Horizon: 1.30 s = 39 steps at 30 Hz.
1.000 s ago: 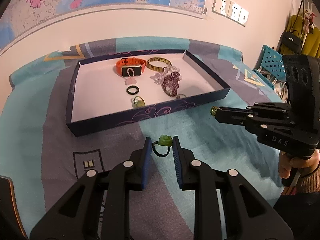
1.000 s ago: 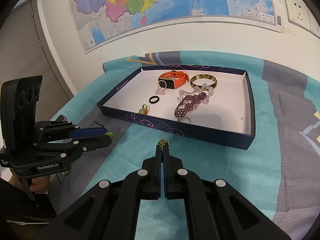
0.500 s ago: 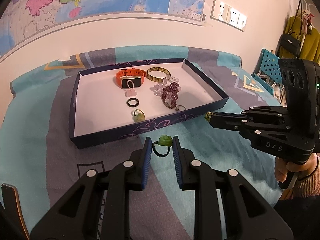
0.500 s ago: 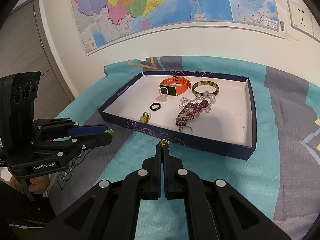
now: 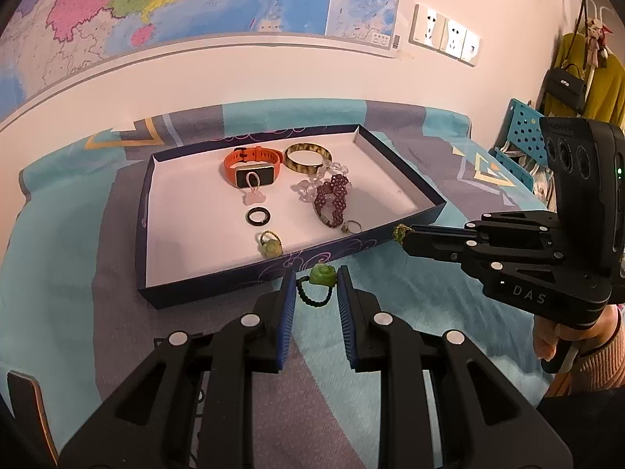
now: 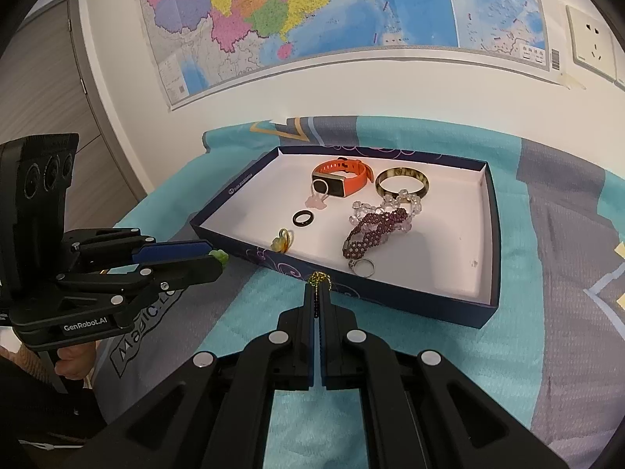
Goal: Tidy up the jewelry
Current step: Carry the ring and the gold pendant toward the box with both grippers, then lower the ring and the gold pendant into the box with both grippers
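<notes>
My left gripper (image 5: 315,273) is shut on a green rose ring (image 5: 322,274) with a black beaded band, just in front of the tray's near wall. My right gripper (image 6: 318,287) is shut on a small green-and-yellow beaded piece (image 6: 318,276), whose tip pokes out beyond the fingers close to the same wall. The dark blue tray (image 5: 218,293) (image 6: 410,301) has a white floor. On it lie an orange watch (image 5: 252,160), a mottled bangle (image 5: 308,156), a purple bead bracelet (image 5: 332,199), a black ring (image 5: 258,217), a green ring (image 5: 270,244) and a silver ring (image 5: 353,226).
The tray sits on a teal and grey cloth (image 5: 410,301) against a white wall with a map (image 6: 312,8). A person's hand (image 5: 562,344) holds the right gripper's handle. A blue perforated rack (image 5: 523,133) and hanging bags stand at the far right.
Both grippers have edged closer to the tray's near wall, each keeping its piece. The jewelry in the tray has not moved.
</notes>
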Each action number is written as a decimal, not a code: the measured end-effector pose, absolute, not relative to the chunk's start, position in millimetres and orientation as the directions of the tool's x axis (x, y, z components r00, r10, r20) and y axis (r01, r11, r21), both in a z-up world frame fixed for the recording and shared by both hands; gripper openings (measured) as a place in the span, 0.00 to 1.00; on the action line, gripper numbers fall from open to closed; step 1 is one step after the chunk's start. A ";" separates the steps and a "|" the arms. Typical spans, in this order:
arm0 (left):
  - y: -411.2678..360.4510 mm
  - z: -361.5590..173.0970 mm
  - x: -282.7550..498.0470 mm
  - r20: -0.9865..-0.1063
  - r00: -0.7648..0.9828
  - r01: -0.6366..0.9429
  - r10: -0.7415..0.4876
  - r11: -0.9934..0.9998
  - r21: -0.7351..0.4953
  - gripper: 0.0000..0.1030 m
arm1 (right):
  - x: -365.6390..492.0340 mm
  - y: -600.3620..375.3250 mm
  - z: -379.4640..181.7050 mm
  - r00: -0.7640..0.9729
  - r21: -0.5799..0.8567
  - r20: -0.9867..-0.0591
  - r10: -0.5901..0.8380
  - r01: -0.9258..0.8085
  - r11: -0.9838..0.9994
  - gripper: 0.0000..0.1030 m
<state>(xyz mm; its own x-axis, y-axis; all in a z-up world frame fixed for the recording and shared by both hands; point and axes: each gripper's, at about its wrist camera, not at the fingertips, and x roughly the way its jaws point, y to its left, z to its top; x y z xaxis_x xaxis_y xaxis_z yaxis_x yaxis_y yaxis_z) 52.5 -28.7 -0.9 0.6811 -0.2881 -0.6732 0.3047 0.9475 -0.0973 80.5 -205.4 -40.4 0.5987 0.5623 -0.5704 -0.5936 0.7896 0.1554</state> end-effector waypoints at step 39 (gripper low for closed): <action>-28.0 7.7 82.1 -0.659 0.705 0.289 -0.264 0.954 -0.073 0.21 | 104.9 -201.0 -24.9 0.607 0.156 -0.552 0.572 -0.599 0.785 0.01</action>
